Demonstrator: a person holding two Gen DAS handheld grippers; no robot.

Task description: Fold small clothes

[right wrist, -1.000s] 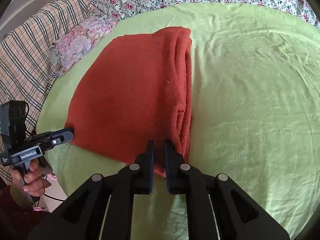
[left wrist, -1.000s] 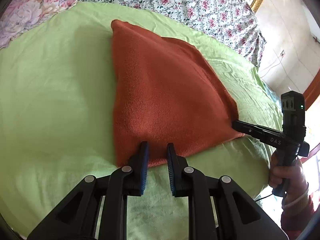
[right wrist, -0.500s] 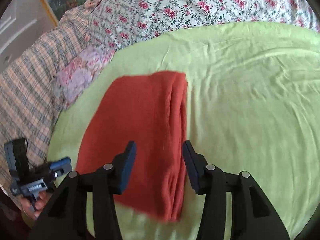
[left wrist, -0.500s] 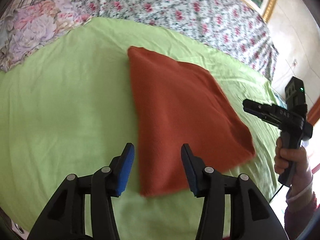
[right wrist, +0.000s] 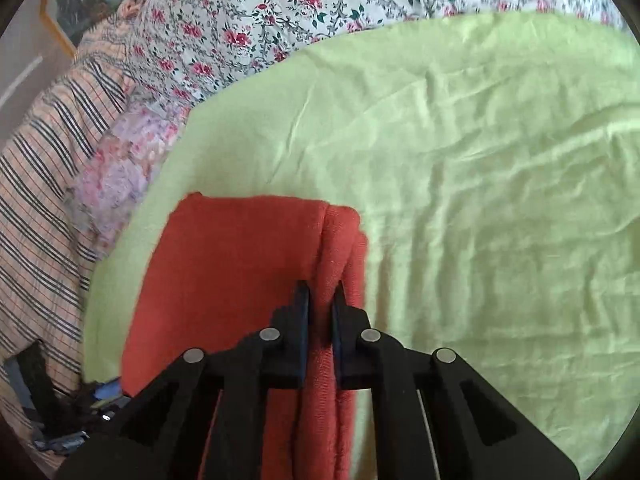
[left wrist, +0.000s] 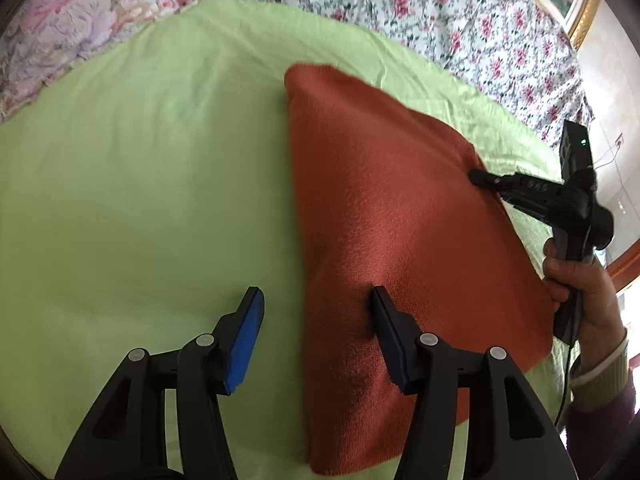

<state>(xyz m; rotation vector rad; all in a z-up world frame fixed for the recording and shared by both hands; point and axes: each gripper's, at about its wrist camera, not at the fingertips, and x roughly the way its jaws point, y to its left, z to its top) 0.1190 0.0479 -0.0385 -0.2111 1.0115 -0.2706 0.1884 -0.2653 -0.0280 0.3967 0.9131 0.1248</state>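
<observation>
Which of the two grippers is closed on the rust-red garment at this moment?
The right gripper: its jaws pinch the layered edge of the rust-red garment. The left gripper is wide open, holding nothing.

The left gripper (left wrist: 316,328) has its jaws spread wide apart. The right gripper (right wrist: 320,312) has its jaws drawn nearly together, pinching orange fabric (right wrist: 320,280) between them, and a bare hand (left wrist: 580,292) grips its handle.
</observation>
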